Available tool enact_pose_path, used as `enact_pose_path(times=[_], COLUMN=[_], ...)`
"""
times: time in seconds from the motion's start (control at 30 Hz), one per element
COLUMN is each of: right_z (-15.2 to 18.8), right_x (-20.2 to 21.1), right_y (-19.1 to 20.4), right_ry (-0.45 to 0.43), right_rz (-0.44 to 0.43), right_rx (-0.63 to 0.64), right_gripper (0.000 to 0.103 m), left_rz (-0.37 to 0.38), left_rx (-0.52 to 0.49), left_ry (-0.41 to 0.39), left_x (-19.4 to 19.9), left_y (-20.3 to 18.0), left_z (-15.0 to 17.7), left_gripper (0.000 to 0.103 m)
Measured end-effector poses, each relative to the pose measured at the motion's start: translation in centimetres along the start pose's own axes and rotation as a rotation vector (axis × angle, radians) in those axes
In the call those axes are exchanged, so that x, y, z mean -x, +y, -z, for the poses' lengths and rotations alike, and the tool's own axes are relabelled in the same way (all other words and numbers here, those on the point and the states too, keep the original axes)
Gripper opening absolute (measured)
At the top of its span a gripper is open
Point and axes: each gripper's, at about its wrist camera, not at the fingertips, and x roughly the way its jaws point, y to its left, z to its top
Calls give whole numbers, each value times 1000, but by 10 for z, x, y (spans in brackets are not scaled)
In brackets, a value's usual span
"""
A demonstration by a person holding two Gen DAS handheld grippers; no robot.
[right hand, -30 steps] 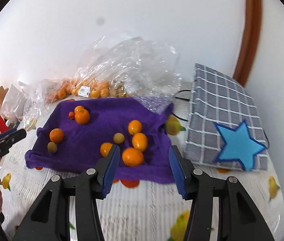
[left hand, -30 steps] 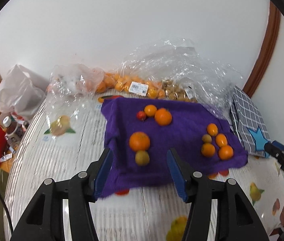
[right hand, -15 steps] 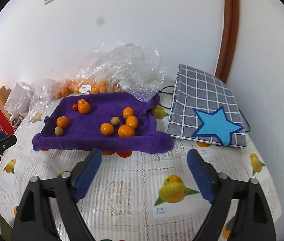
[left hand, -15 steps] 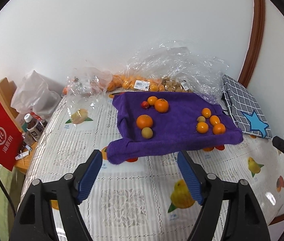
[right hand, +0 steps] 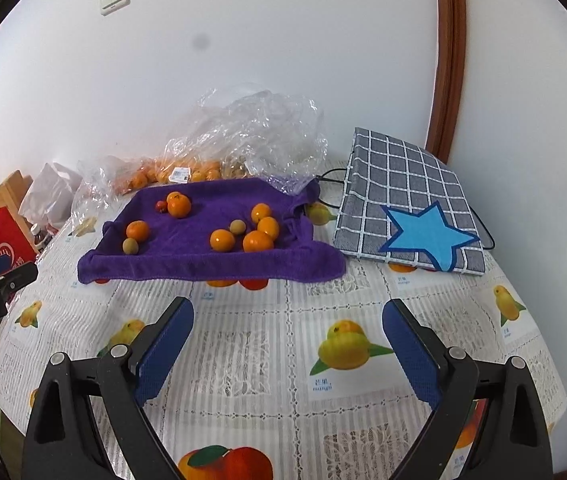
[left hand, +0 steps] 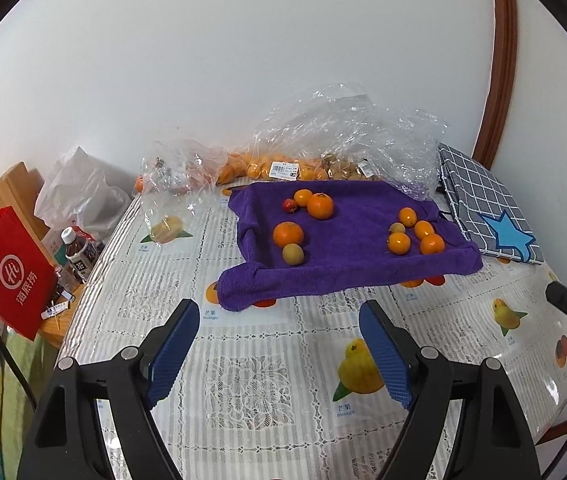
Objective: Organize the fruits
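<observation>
i count ten fruits on the purple towel [left hand: 347, 248], in two groups. the left group has five: a small red fruit [left hand: 289, 205], a small orange [left hand: 303, 197] behind it, a bigger orange [left hand: 320, 205] touching that one, another big orange [left hand: 288, 234] nearer me, and a dull yellow-green fruit [left hand: 293, 254] just in front of it. the right group has five too: four oval orange ones [right hand: 258, 241] and one small yellow-green fruit [right hand: 237, 227] among them. the oranges are bright and glossy with tiny dark stem marks; the green ones are matte and paler. the towel lies on the table [left hand: 243, 360], its near edge rolled and drooping over printed fruit pictures on the tablecloth. behind it are two clear plastic bags [left hand: 347, 136], crumpled, with more orange fruit and a white price label showing through. one grey checked bag with a blue star [right hand: 411, 208] lies to the right of the towel, well apart from the fruit. my left claw [left hand: 279, 344] and my right claw [right hand: 287, 344] both hang over bare tablecloth short of the towel, blue pads spread wide with nothing between them; both have just been opening.
</observation>
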Motion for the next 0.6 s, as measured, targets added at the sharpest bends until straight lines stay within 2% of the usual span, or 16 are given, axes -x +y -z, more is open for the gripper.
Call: enact_pose_path(times=[0.6], right_z=[6], right_x=[2], right_y=[-6], right_ry=[3], right_rz=[-8], right_rx=[-18], right_gripper=[94], left_rz=[-4], left_rx=[-10], left_ry=[12], left_x=[-2], left_y=[-6], left_z=[5], left_gripper=[81])
